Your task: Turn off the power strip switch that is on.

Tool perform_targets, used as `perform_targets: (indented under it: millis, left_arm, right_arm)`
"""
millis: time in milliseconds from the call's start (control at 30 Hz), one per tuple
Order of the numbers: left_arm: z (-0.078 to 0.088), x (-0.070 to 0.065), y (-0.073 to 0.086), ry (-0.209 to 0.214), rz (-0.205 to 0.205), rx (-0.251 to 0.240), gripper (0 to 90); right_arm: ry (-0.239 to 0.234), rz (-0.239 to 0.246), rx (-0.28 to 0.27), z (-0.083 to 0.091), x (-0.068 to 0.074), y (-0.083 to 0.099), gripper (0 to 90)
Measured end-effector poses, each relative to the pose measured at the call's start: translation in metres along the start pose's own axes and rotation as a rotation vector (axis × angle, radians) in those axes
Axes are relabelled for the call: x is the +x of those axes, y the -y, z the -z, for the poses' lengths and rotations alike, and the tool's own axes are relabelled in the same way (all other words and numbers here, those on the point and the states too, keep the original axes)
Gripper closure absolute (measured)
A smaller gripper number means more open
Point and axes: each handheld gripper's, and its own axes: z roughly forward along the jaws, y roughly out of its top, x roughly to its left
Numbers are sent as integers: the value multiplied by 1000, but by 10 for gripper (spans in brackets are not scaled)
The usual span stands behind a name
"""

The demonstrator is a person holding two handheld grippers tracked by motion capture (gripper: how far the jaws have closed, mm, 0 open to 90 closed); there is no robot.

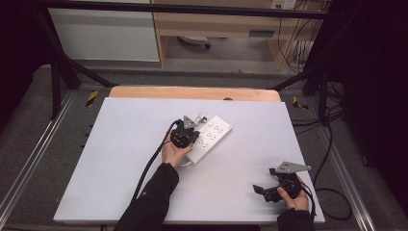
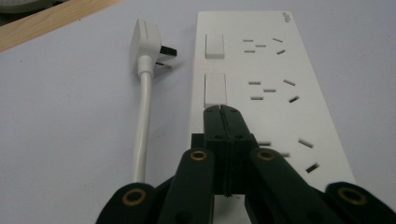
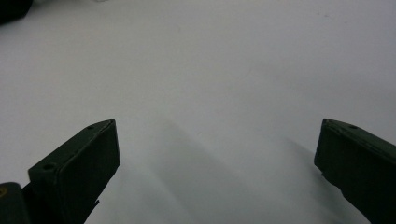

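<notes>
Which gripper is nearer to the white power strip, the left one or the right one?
Left. The left gripper is over the power strip, tips at a switch. The right gripper rests apart, near the table's front right corner.

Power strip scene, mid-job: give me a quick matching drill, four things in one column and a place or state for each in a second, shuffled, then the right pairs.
Things:
1. left claw
2. right claw
3. plug
4. power strip

Places or states:
A. lies on the table beside the strip, prongs toward it, not inserted
B. jaws wide apart over the bare white table, nothing between them
C. white, flat on the table, with rocker switches along one side
D. jaws shut together, tips at a rocker switch

Pairs: 1-D, 2-B, 3-A, 4-C
</notes>
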Motion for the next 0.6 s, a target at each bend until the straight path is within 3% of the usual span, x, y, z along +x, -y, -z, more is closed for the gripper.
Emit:
perform_targets:
  millis: [600]
  left_arm:
    - [0, 1, 0, 6, -4, -5, 900]
  right_arm:
    - [0, 0, 0, 0, 0, 0, 8]
